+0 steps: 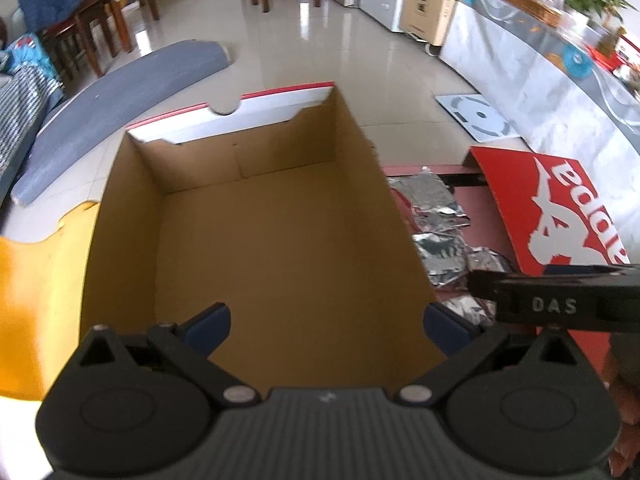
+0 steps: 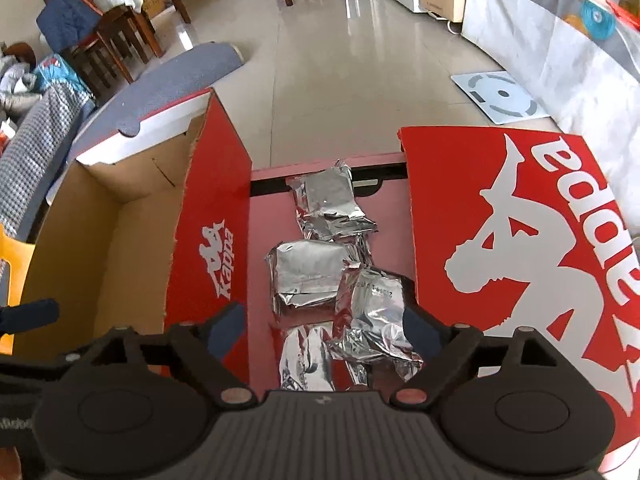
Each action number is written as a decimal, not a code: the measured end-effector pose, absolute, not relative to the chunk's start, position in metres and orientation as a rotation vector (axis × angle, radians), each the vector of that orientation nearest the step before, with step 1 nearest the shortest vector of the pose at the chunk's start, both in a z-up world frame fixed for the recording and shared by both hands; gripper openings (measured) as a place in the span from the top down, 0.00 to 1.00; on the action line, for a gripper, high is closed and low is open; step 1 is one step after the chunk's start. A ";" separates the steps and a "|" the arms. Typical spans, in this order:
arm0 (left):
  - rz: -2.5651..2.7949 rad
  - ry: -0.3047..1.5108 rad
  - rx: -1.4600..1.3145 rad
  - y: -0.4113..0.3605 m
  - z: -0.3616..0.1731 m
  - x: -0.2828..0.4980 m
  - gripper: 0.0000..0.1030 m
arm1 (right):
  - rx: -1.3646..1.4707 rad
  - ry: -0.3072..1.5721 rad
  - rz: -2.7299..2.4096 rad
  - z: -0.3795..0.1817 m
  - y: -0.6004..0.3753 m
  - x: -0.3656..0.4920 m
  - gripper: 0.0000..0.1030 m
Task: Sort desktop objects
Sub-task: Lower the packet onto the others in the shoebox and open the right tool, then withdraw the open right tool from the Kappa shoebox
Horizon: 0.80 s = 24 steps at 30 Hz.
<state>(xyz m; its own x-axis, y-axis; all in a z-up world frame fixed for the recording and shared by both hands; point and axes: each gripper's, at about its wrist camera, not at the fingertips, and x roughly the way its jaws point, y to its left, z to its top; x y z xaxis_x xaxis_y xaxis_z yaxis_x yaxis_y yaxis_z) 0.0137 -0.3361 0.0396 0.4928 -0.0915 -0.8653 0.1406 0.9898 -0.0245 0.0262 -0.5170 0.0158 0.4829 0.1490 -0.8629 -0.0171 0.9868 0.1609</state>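
Your left gripper (image 1: 326, 330) hangs over the open cardboard box (image 1: 276, 240), with its jaws spread wide and nothing between them. The blue pads (image 1: 212, 326) sit at about 7 and 5 o'clock of the box floor, near the box's closest edge. The box inside is plain brown corrugated card, matte, with straight walls and a slightly torn upper rim; its far flap is white with a red edge. Nothing lies in the part of the box floor that you can see.

Your right gripper (image 2: 324, 330) is also wide open and grips nothing. It hovers above the silver foil packets (image 2: 308, 276), which lie on the red tabletop (image 2: 260, 240) in the lane between the box and the red lid (image 2: 520, 240). In the right wrist view the packets run from 12 o'clock down to 6 o'clock, straight ahead of the fingers. The nearest ones sit between the two pads, and one packet (image 2: 376, 300) lies just beside the right pad at 2 o'clock. I cannot tell if that pad touches it.

The packets are shiny, wrinkled foil, roughly square and puffy, some overlapping. The box outer wall (image 2: 212, 248) is glossy red with a white logo, and it stands at 10 o'clock from the right gripper. The lid is flat red card with a large white figure, at 3 o'clock.

In the left wrist view the right gripper's black body (image 1: 560, 300) comes in from 3 o'clock, close beside the left one.
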 end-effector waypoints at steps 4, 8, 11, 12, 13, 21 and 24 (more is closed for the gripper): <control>-0.113 1.034 0.028 -0.327 0.043 0.012 0.00 | 0.080 1.038 0.088 0.023 -0.510 0.022 0.16; -0.071 1.038 0.006 -0.317 0.041 0.009 0.00 | 0.027 0.981 0.081 0.031 -0.504 0.018 0.16; -0.045 1.048 -0.020 -0.308 0.039 0.007 0.00 | 0.015 0.974 0.076 0.036 -0.500 0.018 0.16; -0.038 1.049 -0.026 -0.306 0.039 0.006 0.00 | 0.028 0.976 0.085 0.037 -0.500 0.018 0.16; -0.029 1.051 -0.029 -0.303 0.038 0.006 0.00 | 0.044 0.979 0.101 0.038 -0.500 0.019 0.16; 0.004 1.057 -0.038 -0.291 0.037 0.003 0.00 | 0.057 0.987 0.158 0.044 -0.484 0.022 0.16; 0.011 1.057 -0.032 -0.288 0.038 0.001 0.00 | 0.066 0.991 0.184 0.046 -0.478 0.022 0.16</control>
